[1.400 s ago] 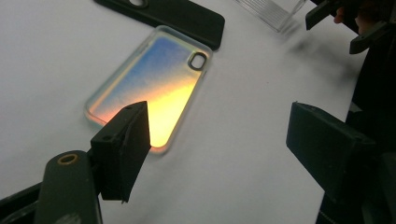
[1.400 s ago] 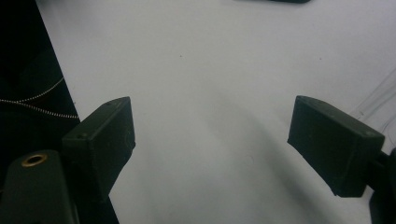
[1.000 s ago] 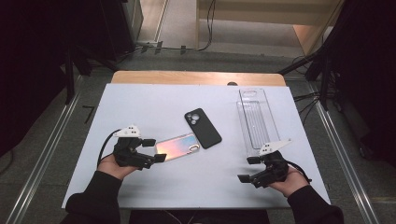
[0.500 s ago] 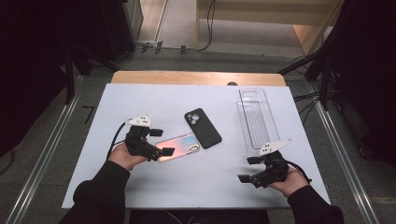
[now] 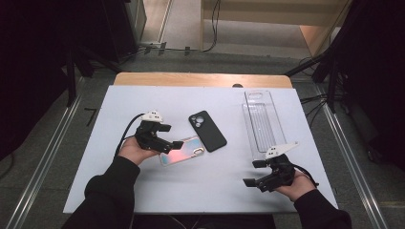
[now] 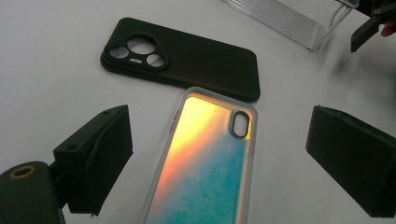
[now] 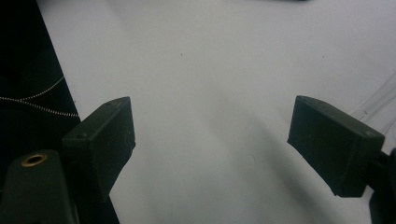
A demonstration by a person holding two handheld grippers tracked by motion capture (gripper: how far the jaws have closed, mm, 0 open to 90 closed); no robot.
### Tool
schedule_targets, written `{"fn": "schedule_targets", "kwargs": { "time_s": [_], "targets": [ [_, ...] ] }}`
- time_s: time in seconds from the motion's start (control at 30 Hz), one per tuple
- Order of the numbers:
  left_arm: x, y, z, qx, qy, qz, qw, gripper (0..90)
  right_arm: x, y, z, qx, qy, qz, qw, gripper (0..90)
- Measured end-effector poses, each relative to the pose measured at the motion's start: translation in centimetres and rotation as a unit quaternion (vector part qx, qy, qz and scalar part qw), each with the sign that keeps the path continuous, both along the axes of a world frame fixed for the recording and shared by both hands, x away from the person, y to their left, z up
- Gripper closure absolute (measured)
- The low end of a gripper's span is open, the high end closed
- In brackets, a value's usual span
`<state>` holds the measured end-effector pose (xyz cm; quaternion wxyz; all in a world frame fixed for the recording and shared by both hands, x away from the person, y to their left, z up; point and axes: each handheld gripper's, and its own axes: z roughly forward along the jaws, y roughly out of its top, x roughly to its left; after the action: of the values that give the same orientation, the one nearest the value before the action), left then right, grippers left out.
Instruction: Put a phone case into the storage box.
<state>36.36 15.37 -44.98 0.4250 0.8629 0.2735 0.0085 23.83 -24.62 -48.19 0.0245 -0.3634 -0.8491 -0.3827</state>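
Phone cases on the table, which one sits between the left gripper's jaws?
The iridescent case, shimmering orange to blue, lies between the open left gripper. The black case lies beyond it.

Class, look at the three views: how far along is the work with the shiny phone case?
Done: nothing is lifted; the shiny case and black case lie flat on the table. In hand: the left claw, jaws just opened, straddles the shiny case without pinching it. Left: close and lift. The right claw waits open beside the clear tray.

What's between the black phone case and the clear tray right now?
Nothing: bare white table separates the black phone case from the clear tray, seen in the high view.
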Motion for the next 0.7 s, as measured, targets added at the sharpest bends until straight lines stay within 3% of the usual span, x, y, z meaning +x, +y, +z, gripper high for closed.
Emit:
{"fn": "schedule_targets", "kwargs": {
  "time_s": [0.1,0.17,0.33,0.47,0.53,0.7],
  "targets": [
    [0.5,-0.4,0.1,-0.006,-0.008,-0.009,0.9999,8.6,0.0,0.0,0.0,-0.003,0.002,0.001,1.0000,12.9],
    [0.7,-0.8,0.0,-0.007,-0.019,-0.007,0.9998,14.7,0.0,0.1,0.0,-0.003,0.004,-0.001,1.0000,12.9],
    [1.1,-1.6,-0.2,-0.002,-0.020,-0.019,0.9996,14.5,0.0,0.0,0.0,-0.001,0.000,0.000,1.0000,12.9],
    [1.2,-1.7,-0.6,0.005,-0.005,-0.019,0.9998,13.9,0.0,0.0,0.0,-0.001,0.001,0.000,1.0000,12.9],
    [1.1,-1.6,-0.7,-0.011,0.005,-0.025,0.9996,13.8,0.0,-0.1,0.0,-0.001,0.000,-0.001,1.0000,12.9],
    [0.9,-1.5,-1.0,-0.008,0.002,-0.029,0.9995,10.8,-0.1,0.0,0.0,0.001,0.001,0.000,1.0000,12.9]
  ]
}}
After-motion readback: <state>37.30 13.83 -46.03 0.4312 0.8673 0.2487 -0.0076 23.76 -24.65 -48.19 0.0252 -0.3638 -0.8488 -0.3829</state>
